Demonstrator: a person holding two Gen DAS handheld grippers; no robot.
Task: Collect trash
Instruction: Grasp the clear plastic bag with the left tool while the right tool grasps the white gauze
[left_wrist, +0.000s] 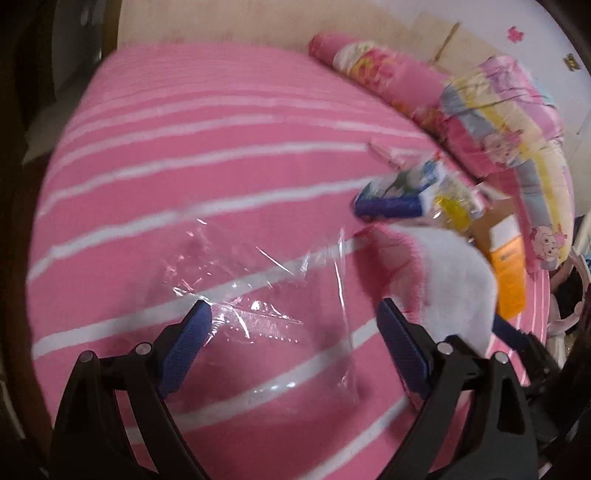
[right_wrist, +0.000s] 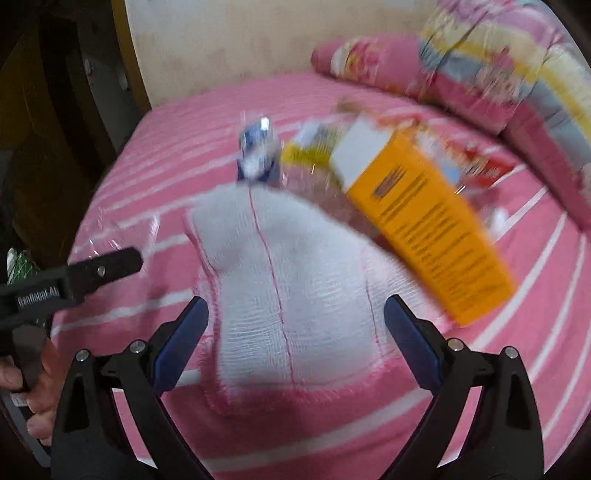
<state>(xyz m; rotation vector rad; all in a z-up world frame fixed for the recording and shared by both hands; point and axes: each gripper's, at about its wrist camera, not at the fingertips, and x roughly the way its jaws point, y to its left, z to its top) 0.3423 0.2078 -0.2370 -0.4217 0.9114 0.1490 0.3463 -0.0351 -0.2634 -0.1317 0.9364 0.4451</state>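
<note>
A clear plastic wrapper (left_wrist: 266, 291) lies flat on the pink striped bed, right ahead of my open left gripper (left_wrist: 293, 314). A white cloth with pink stitching (right_wrist: 280, 280) lies between the open fingers of my right gripper (right_wrist: 295, 314); it also shows in the left wrist view (left_wrist: 450, 269). Beyond it lie a blue and white carton (right_wrist: 256, 151), an orange box (right_wrist: 424, 221), a yellow packet (right_wrist: 310, 149) and a red wrapper (right_wrist: 484, 166). The carton also shows in the left wrist view (left_wrist: 395, 188). The left gripper shows at the right wrist view's left edge (right_wrist: 110, 266).
The bed (left_wrist: 184, 147) has a pink sheet with white stripes. A rolled pink pillow (left_wrist: 369, 62) and a folded cartoon quilt (left_wrist: 517, 122) lie along the far right side. A pale wall (right_wrist: 240, 40) stands behind the bed, and dark furniture (right_wrist: 44, 129) stands to the left.
</note>
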